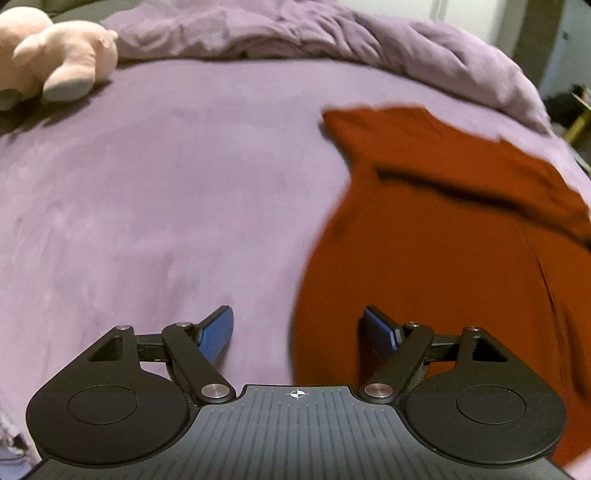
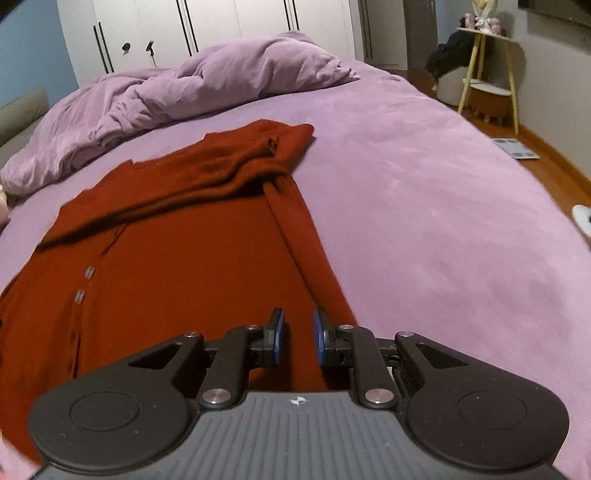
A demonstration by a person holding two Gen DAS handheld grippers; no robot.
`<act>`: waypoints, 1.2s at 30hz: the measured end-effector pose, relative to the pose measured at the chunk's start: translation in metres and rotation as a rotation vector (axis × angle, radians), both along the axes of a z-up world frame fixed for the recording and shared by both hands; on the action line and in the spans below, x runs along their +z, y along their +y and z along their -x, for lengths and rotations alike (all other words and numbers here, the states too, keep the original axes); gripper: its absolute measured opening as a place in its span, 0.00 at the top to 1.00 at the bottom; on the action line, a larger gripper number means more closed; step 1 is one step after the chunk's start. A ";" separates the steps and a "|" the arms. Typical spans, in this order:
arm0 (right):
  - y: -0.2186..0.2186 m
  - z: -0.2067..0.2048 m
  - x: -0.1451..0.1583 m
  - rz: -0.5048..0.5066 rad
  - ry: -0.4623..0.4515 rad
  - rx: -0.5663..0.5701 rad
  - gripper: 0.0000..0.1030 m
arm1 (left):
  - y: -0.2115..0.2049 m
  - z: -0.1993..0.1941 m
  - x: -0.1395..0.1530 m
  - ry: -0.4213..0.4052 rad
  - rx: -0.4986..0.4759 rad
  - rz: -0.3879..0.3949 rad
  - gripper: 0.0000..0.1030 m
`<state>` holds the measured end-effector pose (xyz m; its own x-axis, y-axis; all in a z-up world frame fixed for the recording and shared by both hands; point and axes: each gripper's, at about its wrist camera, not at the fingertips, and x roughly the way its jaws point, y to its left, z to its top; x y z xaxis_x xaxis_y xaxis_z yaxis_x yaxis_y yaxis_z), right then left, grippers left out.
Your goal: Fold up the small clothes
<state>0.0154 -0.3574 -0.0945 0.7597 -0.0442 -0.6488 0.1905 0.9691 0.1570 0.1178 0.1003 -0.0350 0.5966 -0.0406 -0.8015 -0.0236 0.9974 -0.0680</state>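
Note:
A rust-red knit garment [image 2: 177,258] lies spread on the purple bed sheet [image 2: 443,240], with its far part folded back across itself and a row of small buttons down its left side. It also shows at the right of the left wrist view [image 1: 443,258], blurred. My left gripper [image 1: 297,332] is open wide and empty, hovering over the garment's left edge. My right gripper [image 2: 298,332] is open with a narrow gap, empty, just above the garment's near right edge.
A rumpled purple duvet [image 2: 166,99] lies bunched at the far side of the bed. A pink plush toy [image 1: 55,55] lies at the far left. White wardrobes [image 2: 221,33], a yellow-legged side table [image 2: 487,74] and wooden floor [image 2: 535,162] lie beyond the bed.

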 end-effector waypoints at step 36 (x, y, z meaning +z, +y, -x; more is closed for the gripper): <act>-0.049 0.074 -0.015 -0.725 -0.021 -0.033 0.96 | 0.036 0.057 0.025 0.029 -0.095 0.498 0.94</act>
